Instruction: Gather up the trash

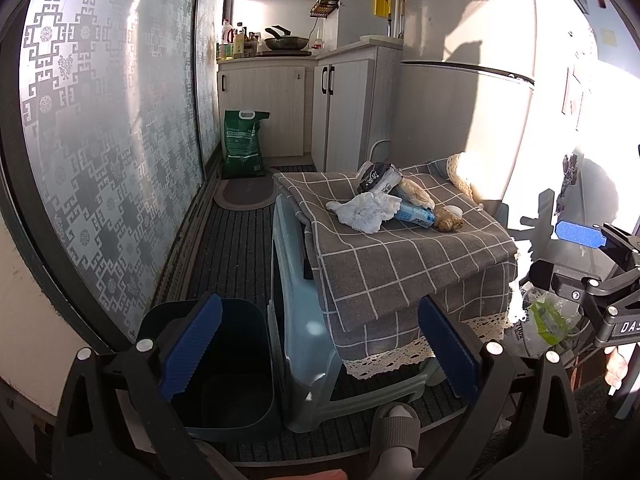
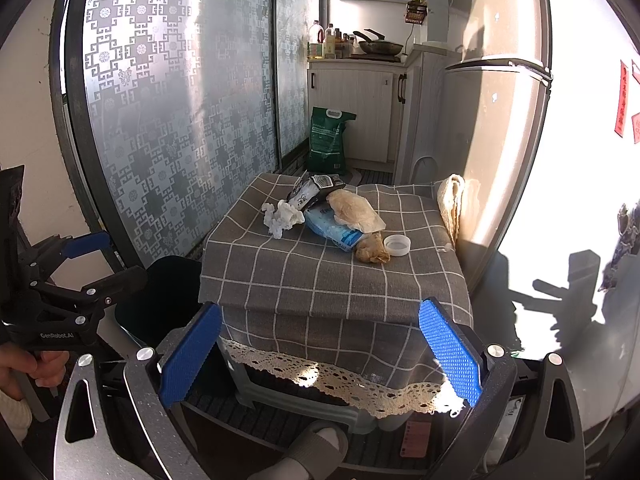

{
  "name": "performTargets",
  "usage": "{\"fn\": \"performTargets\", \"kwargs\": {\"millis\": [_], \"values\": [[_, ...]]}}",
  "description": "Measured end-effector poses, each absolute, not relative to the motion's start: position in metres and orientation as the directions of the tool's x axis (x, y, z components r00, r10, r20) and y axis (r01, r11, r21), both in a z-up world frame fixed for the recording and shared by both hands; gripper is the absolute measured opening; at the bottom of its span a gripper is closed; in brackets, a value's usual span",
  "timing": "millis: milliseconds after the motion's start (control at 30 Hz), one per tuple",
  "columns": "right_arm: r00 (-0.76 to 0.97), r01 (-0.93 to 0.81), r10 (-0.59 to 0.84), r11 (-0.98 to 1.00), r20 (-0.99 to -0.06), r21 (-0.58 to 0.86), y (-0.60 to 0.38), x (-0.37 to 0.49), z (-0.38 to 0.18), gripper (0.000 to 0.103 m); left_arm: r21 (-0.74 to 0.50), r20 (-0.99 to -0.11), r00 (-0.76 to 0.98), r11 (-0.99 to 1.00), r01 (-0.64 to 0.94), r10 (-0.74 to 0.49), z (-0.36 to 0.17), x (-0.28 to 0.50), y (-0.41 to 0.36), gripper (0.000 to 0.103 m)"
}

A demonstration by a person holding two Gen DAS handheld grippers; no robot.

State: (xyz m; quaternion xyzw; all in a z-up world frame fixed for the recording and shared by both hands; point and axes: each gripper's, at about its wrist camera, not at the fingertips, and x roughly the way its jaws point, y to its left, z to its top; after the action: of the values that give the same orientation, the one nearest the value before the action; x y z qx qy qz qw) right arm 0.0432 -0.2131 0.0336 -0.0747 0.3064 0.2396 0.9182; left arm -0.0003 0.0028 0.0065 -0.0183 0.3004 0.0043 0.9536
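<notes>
A stool under a grey checked cloth (image 1: 400, 256) (image 2: 320, 280) holds the trash: a crumpled white tissue (image 1: 366, 210) (image 2: 282, 218), a black-and-white wrapper (image 1: 378, 176) (image 2: 316, 190), a blue packet (image 1: 414, 214) (image 2: 332, 232), a beige bag (image 1: 416, 192) (image 2: 354, 210), a brown paper wad (image 1: 448, 220) (image 2: 372, 252) and a white cap (image 1: 454, 211) (image 2: 397, 245). A dark bin (image 1: 224, 360) (image 2: 168, 292) stands on the floor left of the stool. My left gripper (image 1: 320, 346) (image 2: 104, 262) hangs open above the bin and the stool's corner. My right gripper (image 2: 320, 356) (image 1: 560, 256) is open before the stool's front edge, holding nothing.
A patterned sliding glass door (image 1: 112, 140) runs along the left. A fridge (image 2: 500, 140) stands right of the stool, with cabinets (image 1: 344, 112) and a green sack (image 1: 242, 144) beyond. A slippered foot (image 1: 394, 428) is in front of the stool. A green-and-clear plastic bag (image 1: 548, 320) lies at the right.
</notes>
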Motion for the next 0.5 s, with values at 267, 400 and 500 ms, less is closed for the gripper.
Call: {"fn": "performTargets", "kwargs": {"millis": [267, 400, 500], "values": [[0.697, -0.486, 0.394, 0.874, -0.599, 0.009, -0.2123, 0.0436, 0.0334, 0.1, -0.033, -0.571, 0.821, 0.999, -0.02, -0.002, 0.006, -0.0009, 0.0025, 0.1], [0.696, -0.486, 0.393, 0.874, -0.601, 0.009, -0.2117, 0.0435, 0.0331, 0.1, -0.034, -0.571, 0.821, 0.999, -0.02, -0.004, 0.0083, -0.0006, 0.0019, 0.1], [0.696, -0.486, 0.392, 0.874, -0.602, 0.008, -0.211, 0.0422, 0.0331, 0.1, -0.034, -0.571, 0.821, 0.999, -0.02, -0.003, 0.0072, -0.0007, 0.0017, 0.1]]}}
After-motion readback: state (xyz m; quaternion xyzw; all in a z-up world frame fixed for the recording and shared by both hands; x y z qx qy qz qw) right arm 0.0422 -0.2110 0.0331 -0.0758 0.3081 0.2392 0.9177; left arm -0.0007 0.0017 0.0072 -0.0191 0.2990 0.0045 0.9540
